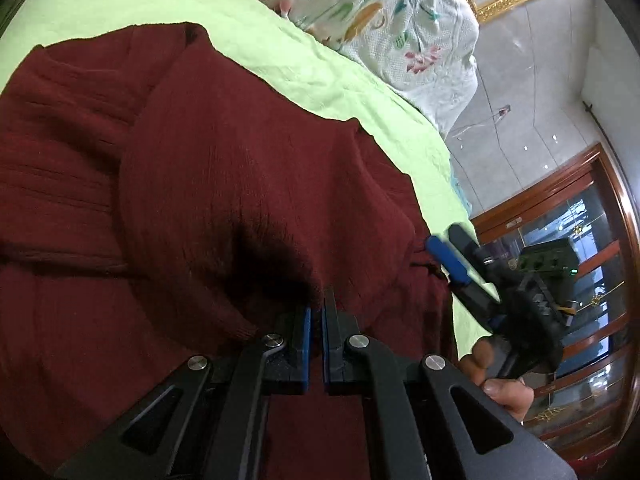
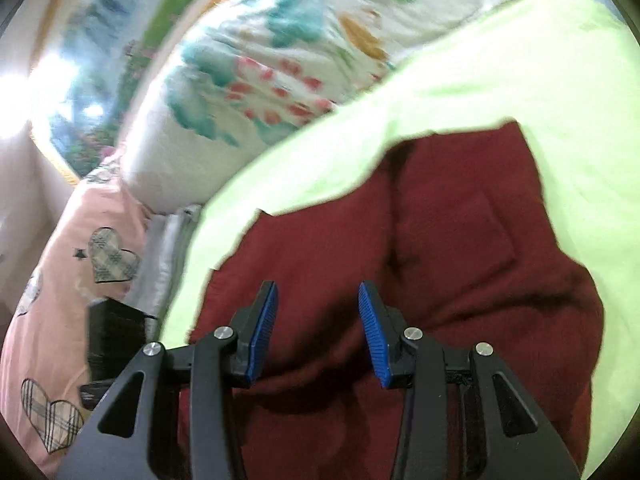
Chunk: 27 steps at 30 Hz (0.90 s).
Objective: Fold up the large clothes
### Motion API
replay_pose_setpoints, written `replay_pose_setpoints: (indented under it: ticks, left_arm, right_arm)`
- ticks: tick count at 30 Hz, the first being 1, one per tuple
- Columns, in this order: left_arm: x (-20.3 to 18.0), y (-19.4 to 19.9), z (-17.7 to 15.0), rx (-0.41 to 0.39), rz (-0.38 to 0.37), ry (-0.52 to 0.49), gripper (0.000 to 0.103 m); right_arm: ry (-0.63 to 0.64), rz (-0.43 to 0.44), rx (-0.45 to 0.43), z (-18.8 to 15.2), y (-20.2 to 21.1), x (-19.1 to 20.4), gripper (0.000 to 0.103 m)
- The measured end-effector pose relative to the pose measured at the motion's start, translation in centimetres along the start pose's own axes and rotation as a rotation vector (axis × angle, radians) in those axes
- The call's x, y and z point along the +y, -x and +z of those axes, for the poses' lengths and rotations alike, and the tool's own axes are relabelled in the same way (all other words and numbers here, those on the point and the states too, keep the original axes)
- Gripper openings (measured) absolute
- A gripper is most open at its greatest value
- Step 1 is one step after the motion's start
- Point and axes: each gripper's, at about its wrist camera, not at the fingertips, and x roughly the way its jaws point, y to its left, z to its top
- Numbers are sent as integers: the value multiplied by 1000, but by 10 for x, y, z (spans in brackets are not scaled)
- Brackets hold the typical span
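Left gripper [image 1: 316, 312] apparently pinching maroon sweater [image 1: 224, 168], right gripper [image 2: 318, 332] agape above it

Matt ribbed knit sweater [image 1: 200, 184] on smooth cotton sheet [image 1: 320, 80]; glossy wooden cabinet [image 1: 580, 184].

A bed with a light green sheet [image 1: 340, 80] holds the things. A big dark red sweater [image 1: 200, 180] lies spread on the sheet, partly folded over itself. A white flowery blanket [image 1: 380, 12] is bunched at the far side of the bed.
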Motion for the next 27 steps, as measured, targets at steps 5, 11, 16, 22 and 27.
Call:
replay_pose_setpoints:
  ticks: [5,11,16,22,27]
  left_arm:
    - [3,-10,3,18,70,-7,3]
    - [10,-4,-5,25,71,4,7]
    - [-2,26,-27,3,108,-51,28]
    - [18,94,-77,-101,260,-27,55]
    - [56,144,-117,-163,396,72,59]
  right_arm:
    - [39,-149,153,-5,-36,-5,45]
    - [-27,-191,125,-6,-18,-22,42]
    - [4,-147,107,-11,20,-12,45]
    - [32,-215,96,-40,80,-23,52]
    - [-21,-287,72,-66,132,-52,53]
